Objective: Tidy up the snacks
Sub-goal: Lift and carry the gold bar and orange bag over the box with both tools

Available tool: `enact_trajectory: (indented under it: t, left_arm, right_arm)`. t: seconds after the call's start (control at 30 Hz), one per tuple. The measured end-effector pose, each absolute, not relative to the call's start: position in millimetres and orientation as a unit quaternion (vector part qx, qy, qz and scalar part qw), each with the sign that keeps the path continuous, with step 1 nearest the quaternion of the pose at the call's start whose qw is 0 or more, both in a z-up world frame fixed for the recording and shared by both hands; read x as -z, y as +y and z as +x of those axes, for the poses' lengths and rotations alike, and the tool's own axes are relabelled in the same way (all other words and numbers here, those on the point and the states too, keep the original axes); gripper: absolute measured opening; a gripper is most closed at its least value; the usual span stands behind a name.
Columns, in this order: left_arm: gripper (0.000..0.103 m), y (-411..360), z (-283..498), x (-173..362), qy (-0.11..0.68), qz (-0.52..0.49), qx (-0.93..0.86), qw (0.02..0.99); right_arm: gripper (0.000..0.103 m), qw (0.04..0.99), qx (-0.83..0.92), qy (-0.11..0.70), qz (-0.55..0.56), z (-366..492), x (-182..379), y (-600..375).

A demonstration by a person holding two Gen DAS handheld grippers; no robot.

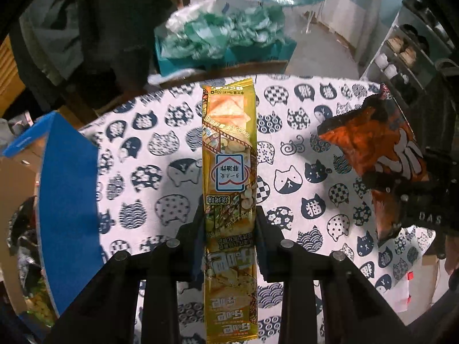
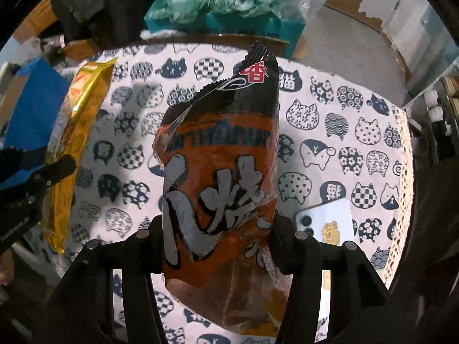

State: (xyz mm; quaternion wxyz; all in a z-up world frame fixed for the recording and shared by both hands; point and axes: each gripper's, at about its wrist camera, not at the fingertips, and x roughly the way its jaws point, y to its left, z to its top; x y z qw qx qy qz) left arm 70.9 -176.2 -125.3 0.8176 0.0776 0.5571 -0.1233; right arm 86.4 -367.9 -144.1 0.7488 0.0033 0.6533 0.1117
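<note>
My left gripper (image 1: pixel 229 215) is shut on a long yellow cracker packet (image 1: pixel 229 154), held above the cat-print tablecloth (image 1: pixel 143 149). The packet sticks out forward past the fingers. My right gripper (image 2: pixel 218 223) is shut on an orange and black snack bag (image 2: pixel 221 157), also held above the table. In the left wrist view the orange bag (image 1: pixel 373 149) and the right gripper show at the right. In the right wrist view the yellow packet (image 2: pixel 74 143) and the left gripper show at the left.
A blue-lined cardboard box (image 1: pixel 66 189) with snacks inside stands at the table's left edge. A white phone (image 2: pixel 330 223) lies on the cloth at the right. A teal box with green plastic bags (image 1: pixel 221 37) and a shelf rack (image 1: pixel 401 57) stand beyond the table.
</note>
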Motion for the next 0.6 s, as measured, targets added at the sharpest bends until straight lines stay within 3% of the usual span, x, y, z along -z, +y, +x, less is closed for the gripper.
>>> enact_trajectory:
  t: [0.6]
  left_arm:
    - [0.031,-141,61,68,0.498,0.098,0.118,0.853]
  right_arm:
    - [0.053,0.783,-0.146,0.604,0.016,98,77,-349]
